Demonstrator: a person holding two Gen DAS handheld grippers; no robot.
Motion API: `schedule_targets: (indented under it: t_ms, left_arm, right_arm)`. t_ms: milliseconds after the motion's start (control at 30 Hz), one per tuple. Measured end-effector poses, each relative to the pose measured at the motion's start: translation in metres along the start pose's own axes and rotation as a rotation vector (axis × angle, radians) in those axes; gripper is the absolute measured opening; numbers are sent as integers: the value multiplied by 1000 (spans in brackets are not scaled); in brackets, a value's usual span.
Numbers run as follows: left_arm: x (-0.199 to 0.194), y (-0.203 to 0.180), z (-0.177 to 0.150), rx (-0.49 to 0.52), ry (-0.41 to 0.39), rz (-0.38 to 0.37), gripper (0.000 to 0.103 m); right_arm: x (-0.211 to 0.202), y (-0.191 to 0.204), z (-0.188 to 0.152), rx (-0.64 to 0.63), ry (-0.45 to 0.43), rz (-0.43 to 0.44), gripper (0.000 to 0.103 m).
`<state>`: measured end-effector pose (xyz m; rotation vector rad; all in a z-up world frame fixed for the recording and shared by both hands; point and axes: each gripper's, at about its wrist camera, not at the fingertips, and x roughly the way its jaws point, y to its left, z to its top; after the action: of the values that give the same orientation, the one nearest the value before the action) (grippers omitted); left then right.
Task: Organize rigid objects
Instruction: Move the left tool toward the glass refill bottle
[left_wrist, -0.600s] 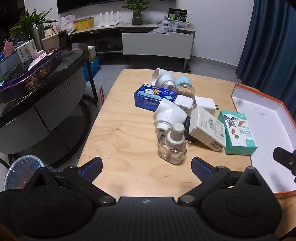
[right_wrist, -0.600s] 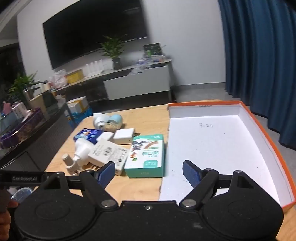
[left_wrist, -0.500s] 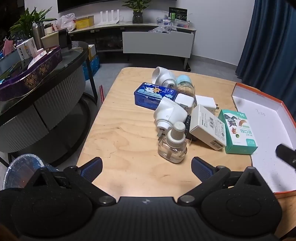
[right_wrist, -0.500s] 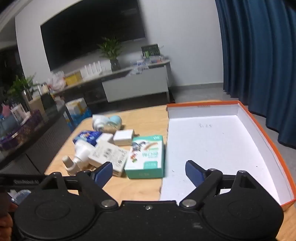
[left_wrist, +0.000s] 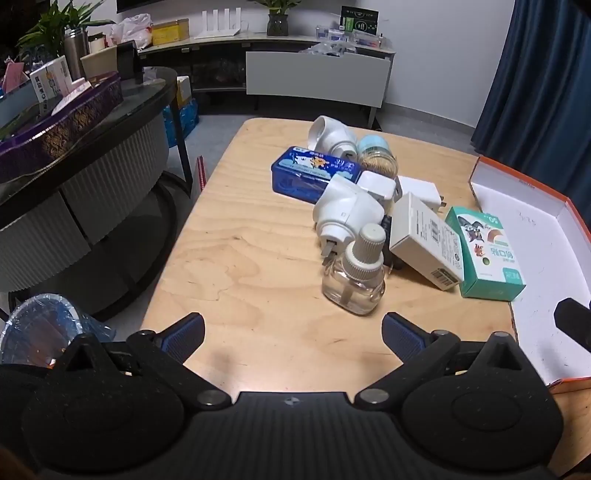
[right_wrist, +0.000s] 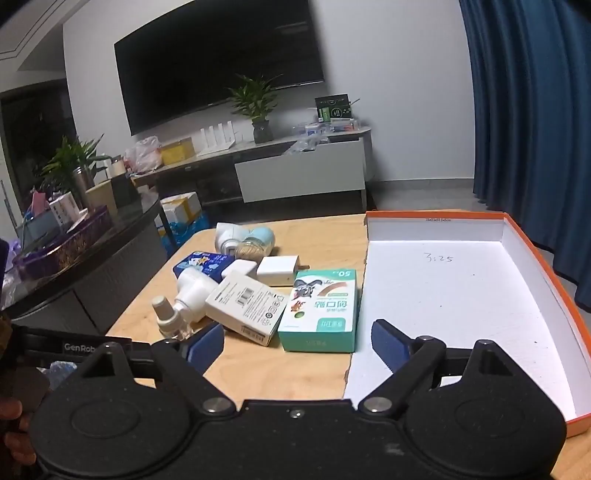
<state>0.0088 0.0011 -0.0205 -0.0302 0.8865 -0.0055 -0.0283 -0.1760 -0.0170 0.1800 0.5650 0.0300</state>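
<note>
A cluster of small items lies on the wooden table (left_wrist: 236, 258): a clear refill bottle (left_wrist: 354, 273), a white plug-in heater (left_wrist: 345, 214), a blue tin (left_wrist: 314, 173), a white box (left_wrist: 426, 242), a green plaster box (left_wrist: 485, 254) and white chargers (left_wrist: 421, 194). An empty white tray with an orange rim (right_wrist: 461, 295) lies to the right. My left gripper (left_wrist: 293, 332) is open, empty, just in front of the bottle. My right gripper (right_wrist: 297, 345) is open, empty, just in front of the green box (right_wrist: 321, 308).
A second white heater (left_wrist: 332, 138) and a blue-capped jar (left_wrist: 376, 155) sit at the far end. A dark round table (left_wrist: 74, 122) with boxes stands left, a lined bin (left_wrist: 40, 328) below it. Blue curtains (right_wrist: 528, 129) hang on the right.
Both views have shifted only slightly; the right gripper has tilted up a little, bringing more of the room into view. Nothing on the table has moved.
</note>
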Motion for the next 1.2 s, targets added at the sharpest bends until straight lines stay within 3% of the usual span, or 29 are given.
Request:
schedule_targets:
  t_ms: [500,1067,1200]
  left_arm:
    - [21,-9,6,54,-6,-59,103]
    - [37,-17,12,110,-30,-75,103]
    - [43,-21,11,138,-40,-80,99]
  right_arm:
    - [3,-3,0,14,31,-2,102]
    - [11,1,-1,6,63,-7,102]
    - [12,0,-1,6,69,-9,102]
